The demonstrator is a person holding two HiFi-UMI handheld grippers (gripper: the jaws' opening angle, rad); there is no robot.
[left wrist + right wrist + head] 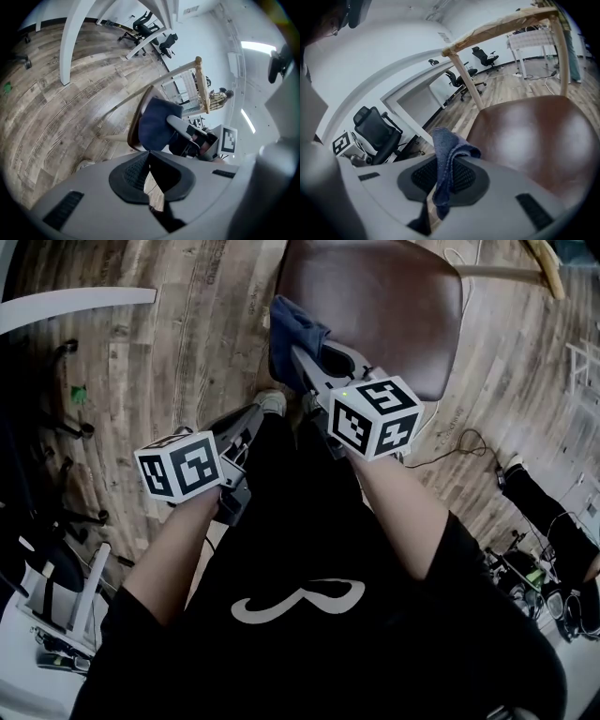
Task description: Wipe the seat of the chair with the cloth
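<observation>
Black shirt (309,540), white swirl (298,601); grey right hand-held gripper (302,362).

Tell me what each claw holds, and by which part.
The right claw is shut on the blue cloth, pinching a bunched fold; the rest sticks out past the tips. The left claw is shut on nothing.

Place: I am standing in an open office.
Seating: black swivel chairs (375,133) are standing near a white worktop (529,38).
Floor: wood planks (178,343) are carrying loose cables (461,441).
</observation>
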